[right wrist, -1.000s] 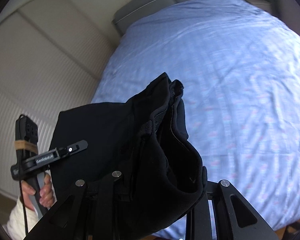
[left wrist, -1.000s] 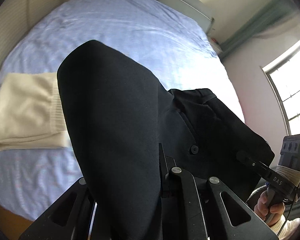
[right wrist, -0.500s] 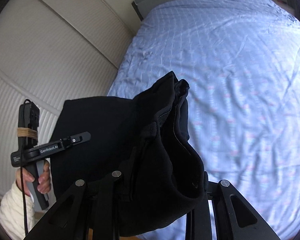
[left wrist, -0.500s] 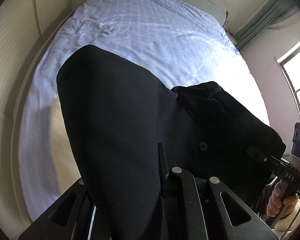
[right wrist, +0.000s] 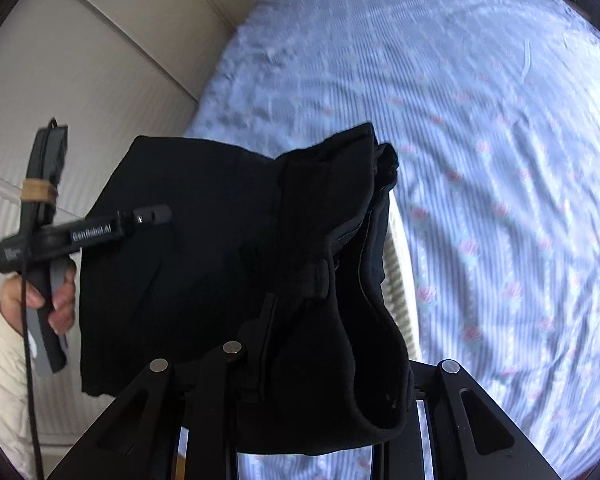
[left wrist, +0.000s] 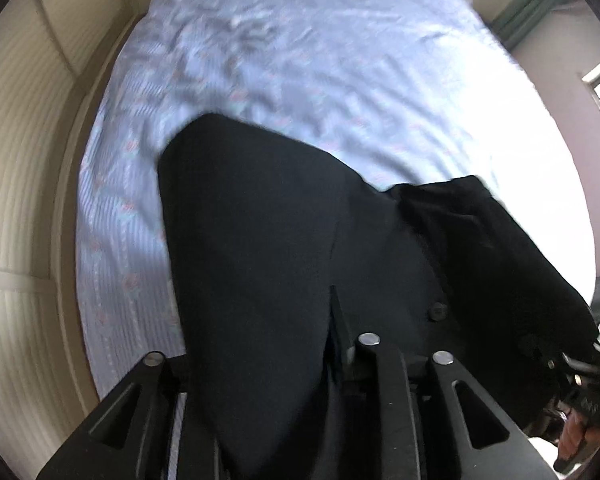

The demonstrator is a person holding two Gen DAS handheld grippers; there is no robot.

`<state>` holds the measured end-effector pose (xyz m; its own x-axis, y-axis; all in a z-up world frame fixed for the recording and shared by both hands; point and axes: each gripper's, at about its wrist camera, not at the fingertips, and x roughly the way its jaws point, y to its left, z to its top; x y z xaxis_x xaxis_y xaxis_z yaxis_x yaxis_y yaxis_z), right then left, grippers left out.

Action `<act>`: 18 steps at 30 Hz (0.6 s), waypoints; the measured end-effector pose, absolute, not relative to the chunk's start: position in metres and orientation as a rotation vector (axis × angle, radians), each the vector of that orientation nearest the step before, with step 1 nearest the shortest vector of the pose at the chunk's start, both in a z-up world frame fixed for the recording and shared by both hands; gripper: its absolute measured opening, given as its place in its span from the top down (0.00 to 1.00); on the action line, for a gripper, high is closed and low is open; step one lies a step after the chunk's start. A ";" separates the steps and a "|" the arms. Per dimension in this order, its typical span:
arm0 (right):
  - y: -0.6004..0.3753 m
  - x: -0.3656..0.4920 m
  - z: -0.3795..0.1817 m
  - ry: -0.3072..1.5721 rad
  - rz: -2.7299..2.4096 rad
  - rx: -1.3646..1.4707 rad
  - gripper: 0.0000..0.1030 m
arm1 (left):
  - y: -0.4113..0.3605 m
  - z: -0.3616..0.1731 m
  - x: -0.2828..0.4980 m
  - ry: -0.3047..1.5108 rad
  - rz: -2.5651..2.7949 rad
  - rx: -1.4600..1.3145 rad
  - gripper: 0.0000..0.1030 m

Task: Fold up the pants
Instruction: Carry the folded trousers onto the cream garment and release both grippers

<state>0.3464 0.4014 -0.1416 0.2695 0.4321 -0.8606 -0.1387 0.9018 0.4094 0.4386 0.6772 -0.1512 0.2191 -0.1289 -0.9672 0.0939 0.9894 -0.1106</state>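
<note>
Both jaws pinch the black pants (right wrist: 236, 264); the left gripper (left wrist: 300, 364) has just been opening a little with the cloth between its jaws. The pants hang ahead of the jaws over the bed (left wrist: 300, 60). The fabric looks soft and limp; the waistband seems the firmest hold.

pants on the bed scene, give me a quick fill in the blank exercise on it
1. The pants are ____ in colour.
2. They hang over a bed with a light ____ sheet.
3. The hand gripping the left tool wears a ____ sleeve.

Missing words: black; blue; cream
</note>
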 end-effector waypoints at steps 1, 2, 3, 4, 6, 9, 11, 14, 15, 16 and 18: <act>0.404 0.346 -0.146 1.253 0.386 0.271 0.74 | 0.683 -0.162 0.440 1.366 -0.141 -0.049 0.71; 0.408 0.346 -0.154 1.267 0.382 0.267 0.74 | 0.689 -0.171 0.438 1.383 -0.129 -0.073 0.69; 0.412 0.349 -0.161 1.280 0.379 0.265 0.74 | 0.696 -0.179 0.435 1.397 -0.116 -0.093 0.66; 0.414 0.349 -0.167 1.301 0.374 0.265 0.74 | 0.699 -0.183 0.433 1.404 -0.107 -0.105 0.64; 0.415 0.347 -0.177 1.338 0.364 0.263 0.73 | 0.707 -0.190 0.426 1.416 -0.073 -0.116 0.56; 0.417 0.334 -0.186 1.370 0.347 0.210 0.67 | 0.709 -0.182 0.421 1.397 -0.017 -0.069 0.45; 0.415 0.329 -0.188 1.388 0.326 0.180 0.60 | 0.705 -0.165 0.419 1.329 0.129 0.108 0.41; 0.407 0.327 -0.190 1.441 0.294 0.210 0.57 | 0.699 -0.133 0.412 1.201 0.304 0.349 0.33; 0.404 0.325 -0.188 1.456 0.293 0.224 0.57 | 0.697 -0.121 0.406 1.176 0.311 0.351 0.32; 0.401 0.322 -0.183 1.466 0.300 0.220 0.57 | 0.694 -0.109 0.398 1.158 0.314 0.332 0.31; 0.391 0.309 -0.170 1.447 0.310 0.190 0.41 | 0.683 -0.090 0.379 1.122 0.320 0.318 0.28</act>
<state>0.3091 0.3911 -0.1695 0.0933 0.3209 -0.9425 -0.0931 0.9453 0.3126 0.3790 0.6831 -0.0901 0.3985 0.4056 -0.8226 -0.0901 0.9099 0.4050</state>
